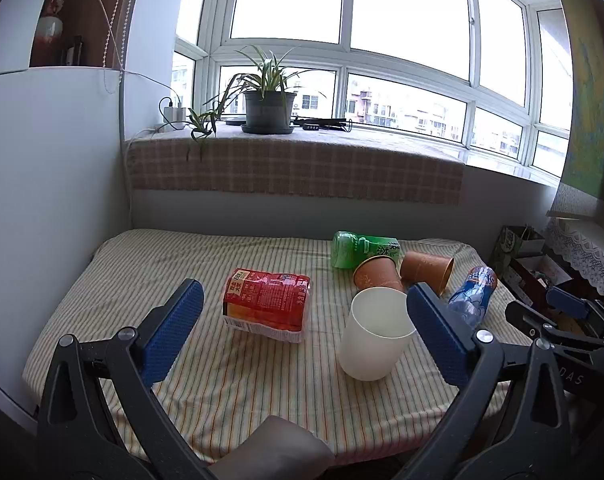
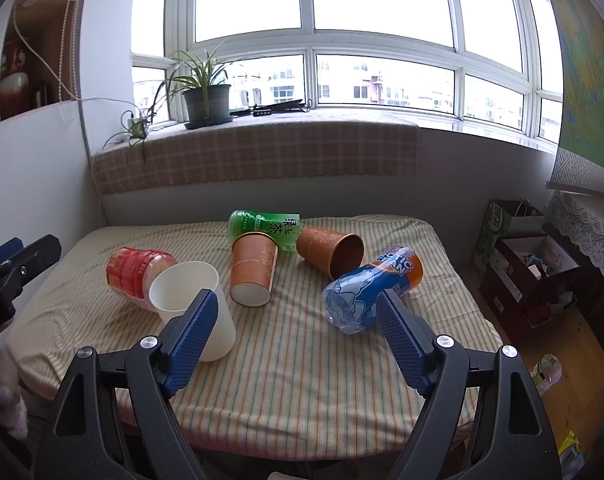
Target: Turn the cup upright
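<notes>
I hold both grippers above the near edge of the striped cloth-covered table (image 2: pixel 302 380), and both are spread wide with nothing between their blue pads: the left gripper (image 1: pixel 304 332) and the right gripper (image 2: pixel 297 336). The plain white plastic cup (image 1: pixel 376 332) stands mouth-up near the front, so I judge the cup to right is the orange-brown paper cup lying on its side (image 2: pixel 329 251), its open mouth toward me, close to the blue-and-orange crushed plastic bottle (image 2: pixel 372 288). A second orange paper cup (image 2: pixel 253 268) stands mouth-down against the green tea bottle (image 2: pixel 267 227) and may count too; I cannot tell which one is meant. To do this well I would bring the right gripper in low from the front, pinch the lying cup across its wall near the rim, gently since paper crushes, then lift clear of the bottle before rotating it. The red snack package (image 1: pixel 266 304) is half hidden behind the white cup in the right view, and its print is too small to read.
</notes>
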Demonstrator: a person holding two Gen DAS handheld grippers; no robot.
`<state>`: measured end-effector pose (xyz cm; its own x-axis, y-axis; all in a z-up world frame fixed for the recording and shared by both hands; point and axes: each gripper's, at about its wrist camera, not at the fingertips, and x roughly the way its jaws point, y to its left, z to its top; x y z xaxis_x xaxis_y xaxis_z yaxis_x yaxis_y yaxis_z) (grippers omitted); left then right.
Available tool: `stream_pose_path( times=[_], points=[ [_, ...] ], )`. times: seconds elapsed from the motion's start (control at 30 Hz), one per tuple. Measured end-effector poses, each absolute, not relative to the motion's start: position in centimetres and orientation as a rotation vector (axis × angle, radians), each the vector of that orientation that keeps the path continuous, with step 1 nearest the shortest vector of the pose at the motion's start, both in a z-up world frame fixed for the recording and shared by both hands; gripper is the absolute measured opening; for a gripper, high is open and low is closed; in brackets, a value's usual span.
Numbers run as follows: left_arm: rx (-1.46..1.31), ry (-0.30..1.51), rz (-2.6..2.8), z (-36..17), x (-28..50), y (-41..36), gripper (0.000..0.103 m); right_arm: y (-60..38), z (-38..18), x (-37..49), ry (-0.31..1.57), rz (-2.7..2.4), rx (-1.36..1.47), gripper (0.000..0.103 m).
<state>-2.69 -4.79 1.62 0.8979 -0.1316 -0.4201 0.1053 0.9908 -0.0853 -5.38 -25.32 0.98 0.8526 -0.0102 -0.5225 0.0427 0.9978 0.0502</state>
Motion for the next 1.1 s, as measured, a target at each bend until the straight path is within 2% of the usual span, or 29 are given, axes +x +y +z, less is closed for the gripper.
stream_pose_path(
  times=[1.1],
  points=[
    [-0.06, 0.45, -0.098, 1.3, -2.2, -4.2, 0.103, -25.9, -0.5, -4.1, 0.625, -0.04, 0.109, 0.081]
  ],
)
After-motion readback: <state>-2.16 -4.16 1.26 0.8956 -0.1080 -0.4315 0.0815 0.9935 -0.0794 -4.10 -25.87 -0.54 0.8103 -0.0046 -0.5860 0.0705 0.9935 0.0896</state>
